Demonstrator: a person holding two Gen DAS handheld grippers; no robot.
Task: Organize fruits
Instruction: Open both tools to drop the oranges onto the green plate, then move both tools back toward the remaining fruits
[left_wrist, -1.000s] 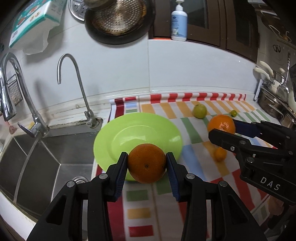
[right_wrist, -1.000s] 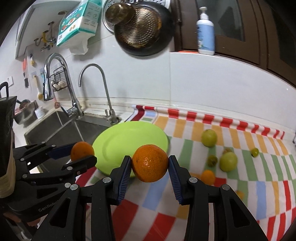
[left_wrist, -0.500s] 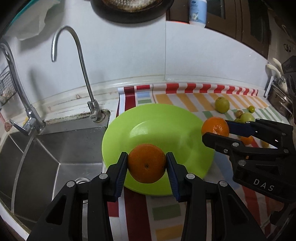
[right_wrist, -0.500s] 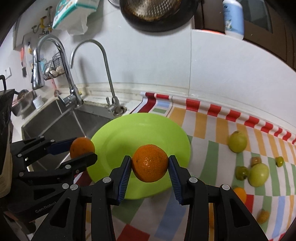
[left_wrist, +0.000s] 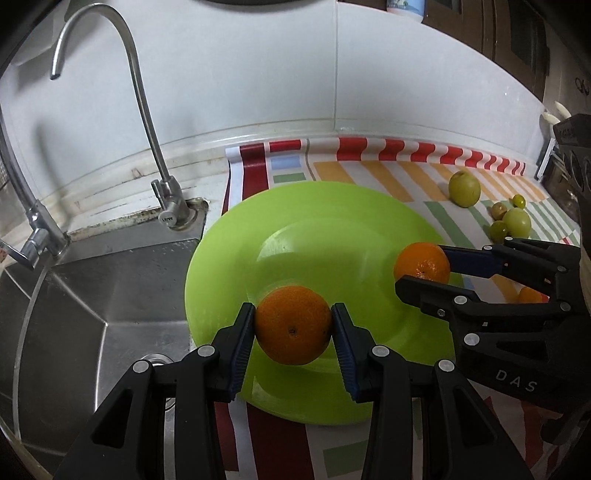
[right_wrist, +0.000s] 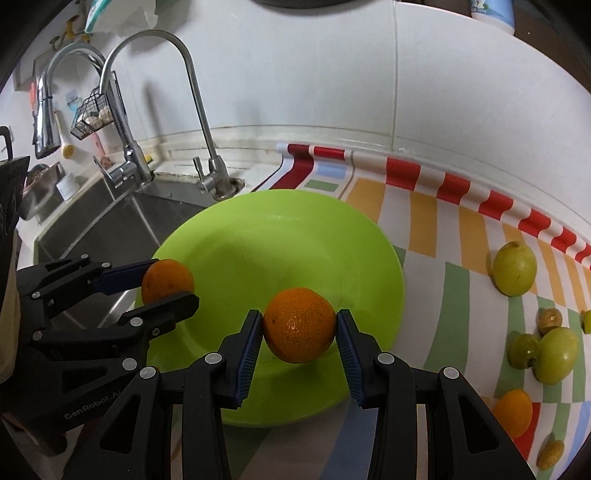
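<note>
Two tongs angled downward, left tongs (left_wrist: 293, 325) and right tongs (right_wrist: 299, 326) each clamping an orange

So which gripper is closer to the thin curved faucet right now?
Left. The left gripper, holding an orange, is over the plate side nearest the faucet; the right gripper is farther toward the striped mat.

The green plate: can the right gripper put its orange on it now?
Probably yes. The right gripper holds its orange over the green plate, whose middle is bare; the left gripper stays near the other rim.
</note>
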